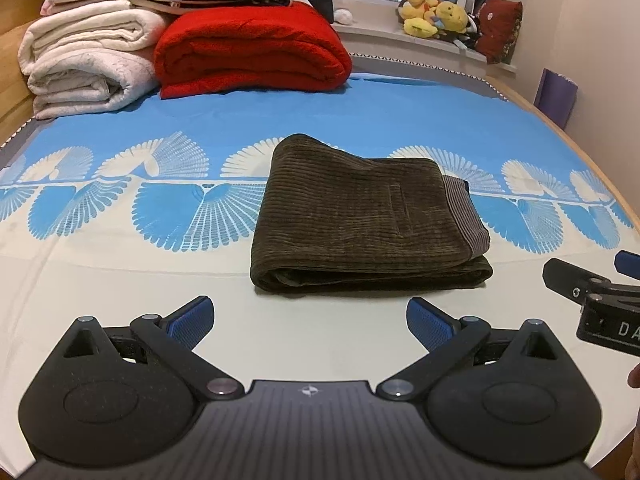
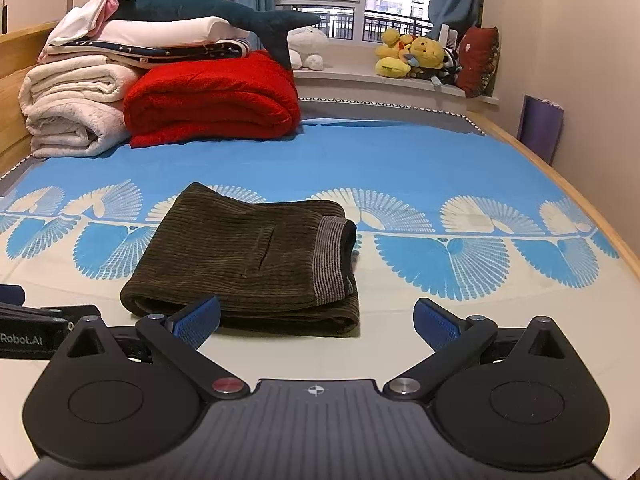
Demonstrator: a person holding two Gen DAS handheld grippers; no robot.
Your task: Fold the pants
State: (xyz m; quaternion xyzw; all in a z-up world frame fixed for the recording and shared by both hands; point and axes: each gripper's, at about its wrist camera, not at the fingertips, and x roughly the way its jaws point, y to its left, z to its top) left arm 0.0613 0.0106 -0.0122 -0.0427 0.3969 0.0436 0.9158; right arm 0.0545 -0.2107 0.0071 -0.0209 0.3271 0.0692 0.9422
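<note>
Closest of all, the left gripper has its two blue fingers spread wide apart, and there is nothing between them. It hangs over the pale part of the bed sheet. The right gripper is the same: fingers wide apart, holding nothing. Its left finger pad sits in front of the near edge of the pants, but the view cannot show if it touches them. In the left view, the right gripper peeks in at the right edge.

Just past the grippers lie the pants. They are dark brown with soft ridges, and they are folded into a thick, flat bundle. They rest on the bed, where the pale part of the sheet meets the blue fan shapes. A striped grey band shows on the right end of the bundle.

Farther back, at the left, a red blanket sits folded beside a pile of white blankets. A blue toy shark lies on top of the pile. Farthest away, yellow soft toys sit on the window sill.
</note>
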